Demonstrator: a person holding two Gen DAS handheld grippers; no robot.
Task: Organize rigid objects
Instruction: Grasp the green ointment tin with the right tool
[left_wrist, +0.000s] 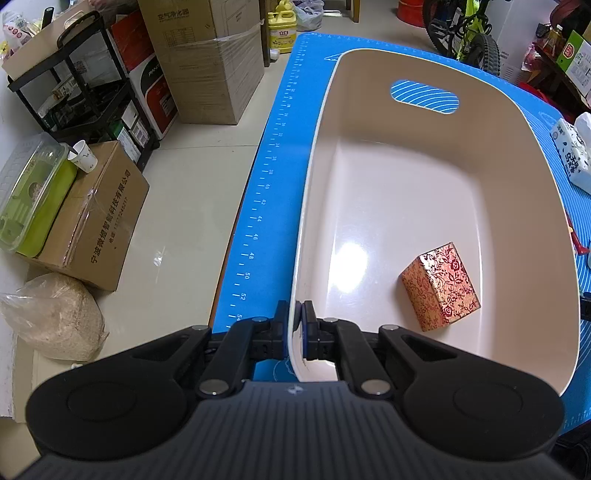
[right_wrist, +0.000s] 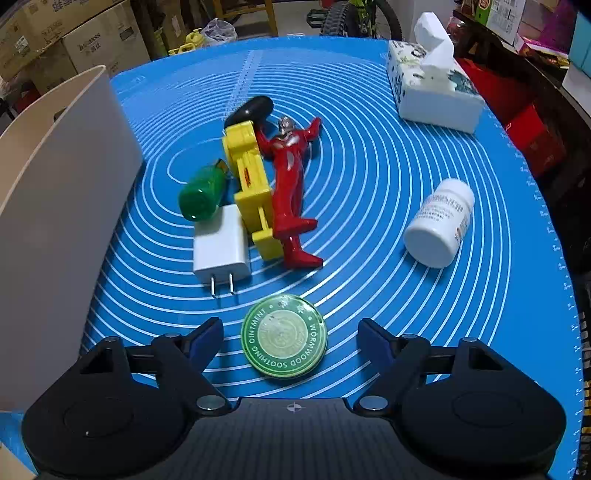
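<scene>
Currently the right gripper (right_wrist: 291, 332) hangs over the round green tin with the glossy lid marked as soothing ointment (right_wrist: 283, 336), its 2 blue-padded fingers (right_wrist: 207, 338) spread wide on either side and touching nothing. The tin lies flat on the blue silicone mat printed with white rings (right_wrist: 388, 177), between the pads and slightly nearer the left one, close to the gripper's body. To do this pick-up well, the jaws should come down level until the pads flank the tin's thin edge, centred on it, then close squarely across its width; a flat disc gives little height to bite, so a shallow or tilted approach would likely let it skid on the mat. The white plug adapter with 2 metal prongs (right_wrist: 220, 249) lies just beyond the tin and should be kept clear of the left pad. The left gripper (left_wrist: 295, 325) is clamped on the near rim of the cream plastic basin with a handle slot (left_wrist: 424, 66), steadying it. Inside the basin lies 1 red and gold floral-patterned box (left_wrist: 441, 286), near the right wall.
</scene>
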